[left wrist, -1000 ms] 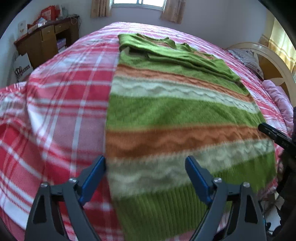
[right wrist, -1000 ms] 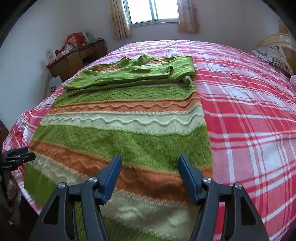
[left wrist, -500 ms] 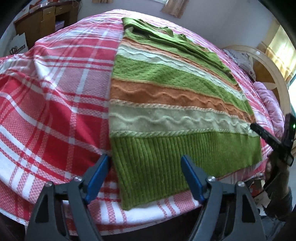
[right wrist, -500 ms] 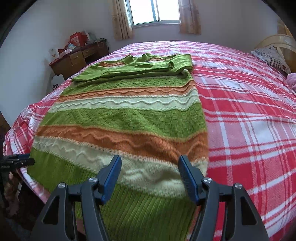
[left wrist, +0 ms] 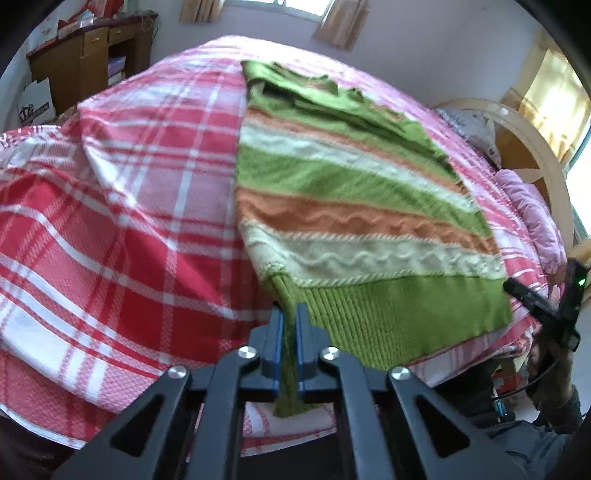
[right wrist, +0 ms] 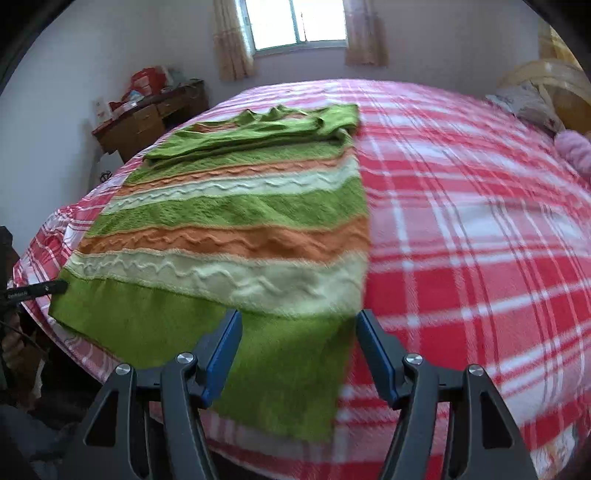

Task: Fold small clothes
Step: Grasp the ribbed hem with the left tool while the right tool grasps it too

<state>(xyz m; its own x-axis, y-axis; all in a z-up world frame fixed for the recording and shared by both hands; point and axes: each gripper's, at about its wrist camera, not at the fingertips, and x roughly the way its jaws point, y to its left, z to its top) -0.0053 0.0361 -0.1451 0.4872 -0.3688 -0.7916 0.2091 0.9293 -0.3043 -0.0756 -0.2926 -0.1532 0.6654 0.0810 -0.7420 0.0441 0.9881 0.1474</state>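
A knit sweater (left wrist: 354,206) striped green, orange and cream lies flat on the bed, sleeves folded across its far end. It also shows in the right wrist view (right wrist: 236,229). My left gripper (left wrist: 290,317) is shut on the near-left corner of the green ribbed hem, which bunches up between the blue pads. My right gripper (right wrist: 297,332) is open, its jaws astride the near-right hem corner just above the cloth. The right gripper shows at the right edge of the left wrist view (left wrist: 532,299). The left gripper's tip shows at the left edge of the right wrist view (right wrist: 37,290).
The bed wears a red, pink and white plaid cover (right wrist: 461,229). A wooden desk (left wrist: 92,48) with clutter stands by the far wall. A curved wooden headboard (left wrist: 532,147) and pink pillows (left wrist: 535,218) are at the right. A window (right wrist: 299,22) is behind the bed.
My left gripper has closed on the left hem corner and pulled it up into a ridge. My right gripper has drawn back to the right hem corner and stays open.
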